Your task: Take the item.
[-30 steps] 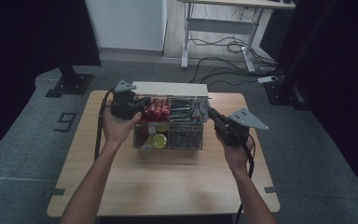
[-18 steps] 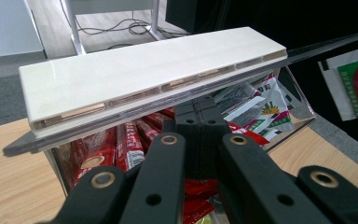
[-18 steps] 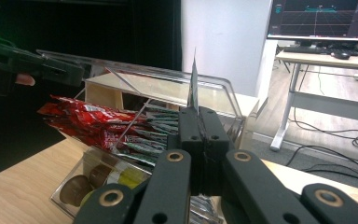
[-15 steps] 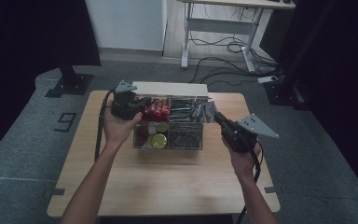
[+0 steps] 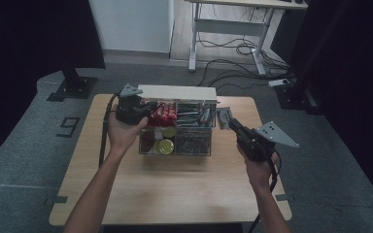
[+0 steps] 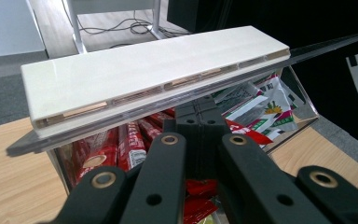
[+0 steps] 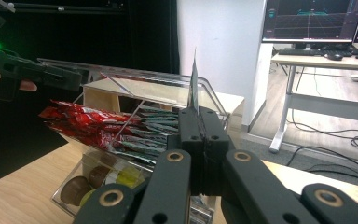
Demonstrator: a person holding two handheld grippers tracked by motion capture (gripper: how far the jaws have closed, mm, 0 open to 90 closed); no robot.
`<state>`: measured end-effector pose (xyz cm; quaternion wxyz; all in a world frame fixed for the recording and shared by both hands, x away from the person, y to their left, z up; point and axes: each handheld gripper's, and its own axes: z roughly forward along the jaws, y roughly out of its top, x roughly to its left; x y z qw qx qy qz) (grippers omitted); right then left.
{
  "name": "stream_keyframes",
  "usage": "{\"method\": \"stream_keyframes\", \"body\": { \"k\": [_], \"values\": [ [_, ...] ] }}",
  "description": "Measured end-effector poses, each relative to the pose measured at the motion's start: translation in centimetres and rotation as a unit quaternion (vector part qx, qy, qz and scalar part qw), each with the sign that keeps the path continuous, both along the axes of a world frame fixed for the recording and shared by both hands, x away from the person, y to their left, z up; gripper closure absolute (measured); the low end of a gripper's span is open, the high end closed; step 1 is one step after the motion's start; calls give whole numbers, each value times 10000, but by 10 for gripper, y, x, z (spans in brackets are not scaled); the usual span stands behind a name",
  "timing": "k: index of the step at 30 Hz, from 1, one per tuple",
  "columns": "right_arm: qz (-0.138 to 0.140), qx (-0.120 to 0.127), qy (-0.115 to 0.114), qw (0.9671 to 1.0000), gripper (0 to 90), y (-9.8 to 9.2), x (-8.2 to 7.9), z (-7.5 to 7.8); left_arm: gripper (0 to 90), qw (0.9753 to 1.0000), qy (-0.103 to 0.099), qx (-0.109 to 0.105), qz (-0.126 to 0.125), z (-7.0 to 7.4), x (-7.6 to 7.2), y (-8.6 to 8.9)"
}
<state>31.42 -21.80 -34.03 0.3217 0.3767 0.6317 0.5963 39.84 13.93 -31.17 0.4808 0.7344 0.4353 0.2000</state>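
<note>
Organizer (image 5: pixel 175 141), clear plastic, at table (image 5: pixel 165 194) centre, between both claws. Left claw (image 5: pixel 148 109) at its upper left corner, jaws pressed together under the clear lid (image 6: pixel 121 122); whether they nip the lid, cannot tell. White bar (image 6: pixel 144 74) on the lid just above the jaws. Red packets (image 6: pixel 126 144) just beyond and below the left jaws. Right claw (image 5: pixel 225 118) just right of the organizer, pinching a thin sachet (image 7: pixel 194 84) upright, edge-on. Round pods (image 7: pixel 114 179) left of and below the right jaws.
</note>
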Motion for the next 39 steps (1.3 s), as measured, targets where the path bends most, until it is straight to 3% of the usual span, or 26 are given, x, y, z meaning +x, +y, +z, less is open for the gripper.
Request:
{"method": "stream_keyframes", "body": {
  "k": [20, 39],
  "values": [
    [-154, 40, 88, 9998, 893, -22, -8, -11, 900, 10000, 11, -1, 8, 0, 0, 2],
    [-260, -10, 468, 9986, 893, -31, 3, -37, 900, 10000, 13, 4, 3, 0, -1, 1]
  ]
}}
